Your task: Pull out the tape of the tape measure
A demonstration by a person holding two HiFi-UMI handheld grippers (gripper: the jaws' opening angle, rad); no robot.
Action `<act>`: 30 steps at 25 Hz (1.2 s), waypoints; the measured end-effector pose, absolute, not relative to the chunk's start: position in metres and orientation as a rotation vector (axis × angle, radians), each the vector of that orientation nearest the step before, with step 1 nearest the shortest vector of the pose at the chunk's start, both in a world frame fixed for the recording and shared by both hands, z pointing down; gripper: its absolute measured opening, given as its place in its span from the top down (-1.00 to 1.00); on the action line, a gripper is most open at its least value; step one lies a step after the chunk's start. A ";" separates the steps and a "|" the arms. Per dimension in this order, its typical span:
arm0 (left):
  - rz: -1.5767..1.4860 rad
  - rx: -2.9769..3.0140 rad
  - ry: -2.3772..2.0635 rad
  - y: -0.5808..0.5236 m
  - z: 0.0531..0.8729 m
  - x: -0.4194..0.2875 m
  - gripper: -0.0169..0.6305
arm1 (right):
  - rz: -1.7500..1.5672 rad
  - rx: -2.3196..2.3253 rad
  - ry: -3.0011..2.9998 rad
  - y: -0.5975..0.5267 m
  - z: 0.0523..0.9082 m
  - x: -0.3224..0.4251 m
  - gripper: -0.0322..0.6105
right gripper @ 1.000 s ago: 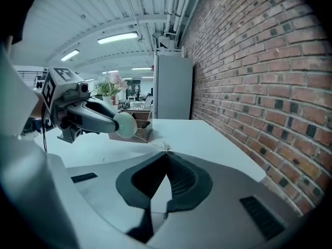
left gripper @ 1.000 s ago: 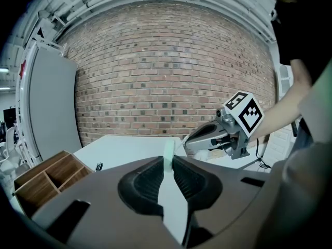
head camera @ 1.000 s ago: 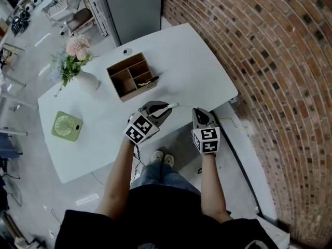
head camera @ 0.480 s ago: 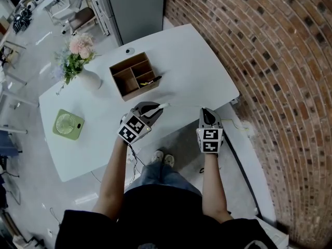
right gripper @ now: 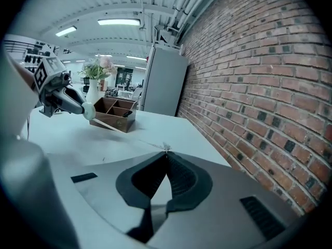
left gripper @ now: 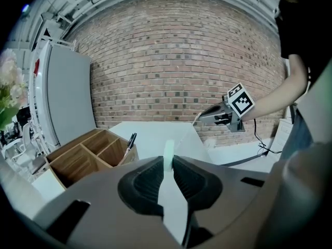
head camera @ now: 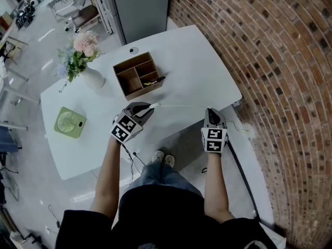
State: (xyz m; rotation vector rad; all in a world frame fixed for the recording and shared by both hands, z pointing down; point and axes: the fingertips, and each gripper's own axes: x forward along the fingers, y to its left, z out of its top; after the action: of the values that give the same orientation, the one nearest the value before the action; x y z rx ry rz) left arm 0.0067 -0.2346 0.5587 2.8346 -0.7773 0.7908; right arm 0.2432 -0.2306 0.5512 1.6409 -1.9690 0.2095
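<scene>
White table, red-brown brick wall, brown wooden box, pale green fan, pink flowers, white vase, grey left gripper and right gripper with black-and-white square-patterned cubes, thin whitish tape, tape measure pale, perhaps faintly green.

Bright, even indoor light throughout. It comes from the strip lights on the ceiling, up and left of the right gripper — they burn out to white. The table ahead of both tools looks pale, with only soft shadows. The brick wall bows toward the frame edges, and both gripper views have black corners. The left gripper is blurred close up — the flowers far to its left are washed out.
</scene>
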 end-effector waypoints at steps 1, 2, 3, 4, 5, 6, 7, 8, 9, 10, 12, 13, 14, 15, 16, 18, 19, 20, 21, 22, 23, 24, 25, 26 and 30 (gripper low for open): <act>0.792 2.830 -0.781 -0.235 0.560 0.004 0.73 | 0.207 1.640 -1.965 -0.231 0.552 0.244 0.89; 0.794 2.826 -0.783 -0.235 0.560 0.003 0.73 | 0.204 1.640 -1.960 -0.232 0.554 0.246 0.89; 0.798 2.823 -0.785 -0.235 0.562 0.001 0.73 | 0.202 1.640 -1.956 -0.233 0.555 0.247 0.89; 0.801 2.819 -0.787 -0.235 0.563 -0.001 0.73 | 0.204 1.640 -1.952 -0.233 0.557 0.248 0.89; 0.804 2.815 -0.790 -0.235 0.564 -0.003 0.73 | 0.208 1.639 -1.947 -0.234 0.558 0.250 0.89; 0.805 2.811 -0.793 -0.235 0.565 -0.005 0.73 | 0.210 1.636 -1.943 -0.234 0.560 0.251 0.89; 0.808 2.807 -0.797 -0.235 0.566 -0.007 0.73 | 0.211 1.634 -1.938 -0.234 0.561 0.252 0.89; 0.811 2.803 -0.802 -0.235 0.566 -0.010 0.73 | 0.213 1.635 -1.933 -0.235 0.562 0.253 0.89; 0.815 2.798 -0.807 -0.236 0.567 -0.012 0.73 | 0.215 1.638 -1.929 -0.236 0.563 0.254 0.89; 0.818 2.792 -0.813 -0.236 0.568 -0.015 0.73 | 0.216 1.642 -1.929 -0.237 0.564 0.255 0.89; 0.820 2.779 -0.824 -0.237 0.571 -0.021 0.73 | 0.219 1.643 -1.931 -0.240 0.564 0.256 0.89; 0.822 2.773 -0.827 -0.237 0.572 -0.023 0.73 | 0.224 1.641 -1.927 -0.240 0.564 0.257 0.89; 0.827 2.769 -0.831 -0.237 0.574 -0.025 0.73 | 0.233 1.641 -1.921 -0.240 0.565 0.258 0.89; 0.834 2.764 -0.836 -0.238 0.575 -0.026 0.73 | 0.242 1.646 -1.916 -0.241 0.566 0.261 0.89; 0.840 2.760 -0.840 -0.239 0.576 -0.029 0.73 | 0.252 1.652 -1.911 -0.241 0.567 0.264 0.89; 0.847 2.749 -0.852 -0.240 0.579 -0.034 0.73 | 0.262 1.659 -1.906 -0.243 0.570 0.269 0.89; 0.849 2.743 -0.858 -0.241 0.579 -0.036 0.73 | 0.258 1.658 -1.902 -0.244 0.572 0.271 0.89; 0.850 2.738 -0.863 -0.242 0.580 -0.037 0.73 | 0.255 1.656 -1.898 -0.246 0.574 0.273 0.89; 0.852 2.734 -0.867 -0.243 0.581 -0.038 0.73 | 0.254 1.656 -1.896 -0.248 0.575 0.275 0.89; 0.853 2.731 -0.872 -0.244 0.582 -0.038 0.73 | 0.256 1.655 -1.894 -0.250 0.577 0.275 0.89; 0.857 2.728 -0.875 -0.245 0.583 -0.038 0.73 | 0.258 1.653 -1.895 -0.252 0.578 0.274 0.89; 0.862 2.725 -0.878 -0.246 0.584 -0.038 0.73 | 0.260 1.651 -1.897 -0.254 0.579 0.274 0.89; 0.867 2.722 -0.881 -0.247 0.586 -0.038 0.73 | 0.262 1.649 -1.899 -0.256 0.580 0.274 0.89; 0.870 2.719 -0.884 -0.249 0.587 -0.038 0.73 | 0.265 1.647 -1.902 -0.259 0.581 0.273 0.89; 0.875 2.700 -0.887 -0.253 0.594 -0.033 0.73 | 0.297 1.618 -1.919 -0.268 0.587 0.265 0.89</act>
State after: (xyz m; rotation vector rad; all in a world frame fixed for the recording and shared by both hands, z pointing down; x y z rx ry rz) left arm -0.0333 -0.2534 0.5945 2.7004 -0.8874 0.8751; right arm 0.2651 -0.2685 0.5865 1.6183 -1.9193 0.2965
